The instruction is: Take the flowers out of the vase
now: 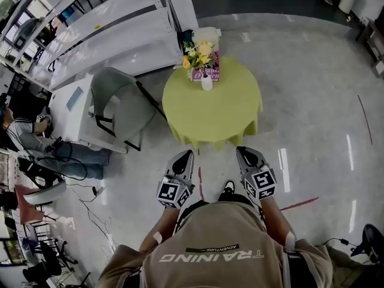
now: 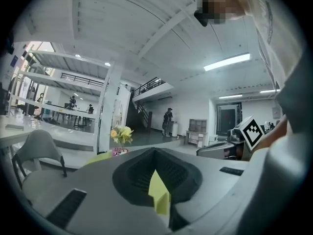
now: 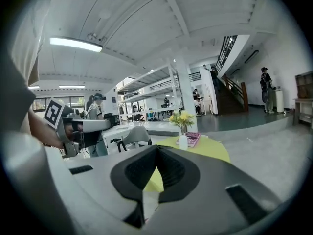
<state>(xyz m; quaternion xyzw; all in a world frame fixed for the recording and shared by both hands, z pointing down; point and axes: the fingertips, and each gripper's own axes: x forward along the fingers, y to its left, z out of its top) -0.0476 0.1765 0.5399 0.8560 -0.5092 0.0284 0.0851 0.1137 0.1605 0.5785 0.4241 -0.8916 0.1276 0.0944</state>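
From the head view, the flowers (image 1: 201, 54) stood in the vase (image 1: 207, 83) at the table's (image 1: 213, 116) far edge, beside a pink box (image 1: 212, 72). The left gripper (image 1: 186, 155) and right gripper (image 1: 243, 152) hung short of its near edge over bare floor (image 1: 300, 101) (a chair (image 1: 120, 101) crowded the left edge). In the left gripper view, its jaws were together and empty. In the right gripper view, its jaws were likewise together and empty.

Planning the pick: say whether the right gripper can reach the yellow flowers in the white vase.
Probably not: the right gripper hangs short of the round green table; yellow flowers stand at its far side.
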